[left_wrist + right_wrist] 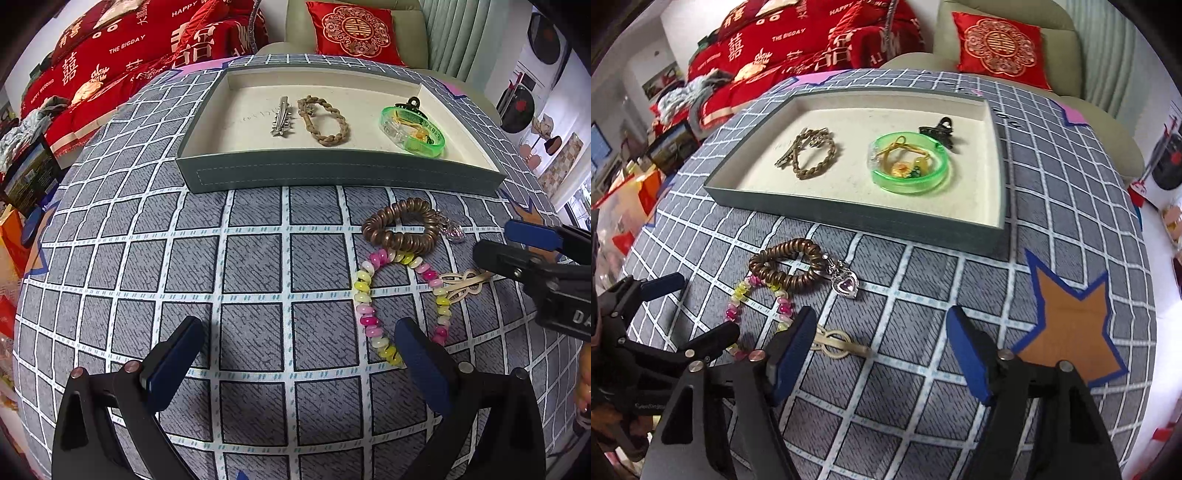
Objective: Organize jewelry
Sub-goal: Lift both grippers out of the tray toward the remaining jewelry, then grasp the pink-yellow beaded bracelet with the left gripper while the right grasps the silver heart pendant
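Note:
My left gripper (299,354) hangs open over bare checked cloth, its right finger (421,362) beside a pink, yellow and white beaded bracelet (364,302). My right gripper (882,343) is open too. A flat gold hair clip (842,345) lies on the cloth between its fingers, close to the left pad (794,347), and I see no pad pressing on it. A brown spiral hair tie (786,246) with a heart charm (846,284) lies beyond the beads. The grey tray (332,173) holds a silver clip (282,116), a braided brown band (325,122), a green bangle (424,144) and a black claw clip (410,104).
The table wears a grey checked cloth with an orange star patch (1071,325) at the right. A pale sofa with a red cushion (354,31) and red bedding (129,48) lie behind the table. Each gripper shows in the other's view: the right gripper (493,240), the left gripper (690,314).

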A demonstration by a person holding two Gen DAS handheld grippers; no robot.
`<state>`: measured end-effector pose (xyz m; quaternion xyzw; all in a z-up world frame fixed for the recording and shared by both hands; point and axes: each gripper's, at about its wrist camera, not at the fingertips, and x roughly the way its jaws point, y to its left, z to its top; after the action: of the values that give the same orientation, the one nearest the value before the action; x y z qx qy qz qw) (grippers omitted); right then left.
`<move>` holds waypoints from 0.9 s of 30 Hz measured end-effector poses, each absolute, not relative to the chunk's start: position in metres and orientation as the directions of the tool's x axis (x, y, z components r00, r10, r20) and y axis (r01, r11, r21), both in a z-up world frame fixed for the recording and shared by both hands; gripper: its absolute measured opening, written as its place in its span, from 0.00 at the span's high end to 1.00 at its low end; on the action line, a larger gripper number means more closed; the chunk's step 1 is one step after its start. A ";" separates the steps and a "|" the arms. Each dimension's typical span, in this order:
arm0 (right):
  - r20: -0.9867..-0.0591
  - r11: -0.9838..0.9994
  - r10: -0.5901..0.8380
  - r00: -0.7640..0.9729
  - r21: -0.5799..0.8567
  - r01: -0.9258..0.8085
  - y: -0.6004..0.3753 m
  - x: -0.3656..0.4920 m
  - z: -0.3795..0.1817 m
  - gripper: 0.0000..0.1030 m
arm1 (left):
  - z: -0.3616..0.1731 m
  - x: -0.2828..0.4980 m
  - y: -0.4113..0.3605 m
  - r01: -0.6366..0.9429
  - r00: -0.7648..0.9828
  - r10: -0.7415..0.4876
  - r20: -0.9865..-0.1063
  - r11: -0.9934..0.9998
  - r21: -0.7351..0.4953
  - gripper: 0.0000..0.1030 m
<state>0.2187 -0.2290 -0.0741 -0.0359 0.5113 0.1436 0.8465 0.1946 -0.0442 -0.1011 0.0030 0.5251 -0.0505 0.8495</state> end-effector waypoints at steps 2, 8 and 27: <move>-0.879 0.954 0.208 0.429 0.087 -0.285 -0.227 0.221 -0.076 0.34 | -0.102 0.195 -0.045 0.092 0.443 -0.083 -0.893 0.995 -0.047 0.00; -0.884 0.944 0.210 0.417 0.073 -0.320 -0.221 0.226 -0.079 0.34 | -0.103 0.199 -0.051 0.107 0.445 -0.067 -0.893 0.994 -0.021 0.00; -0.890 0.898 0.190 0.414 -0.013 -0.439 -0.180 0.234 -0.086 0.66 | -0.101 0.199 -0.033 0.116 0.474 -0.026 -0.880 0.993 0.033 0.00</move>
<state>0.2338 -0.1804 -0.0857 -0.1230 0.5072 0.1890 0.8318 0.1986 -0.0326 -0.1014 0.0442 0.5112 -0.0415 0.8573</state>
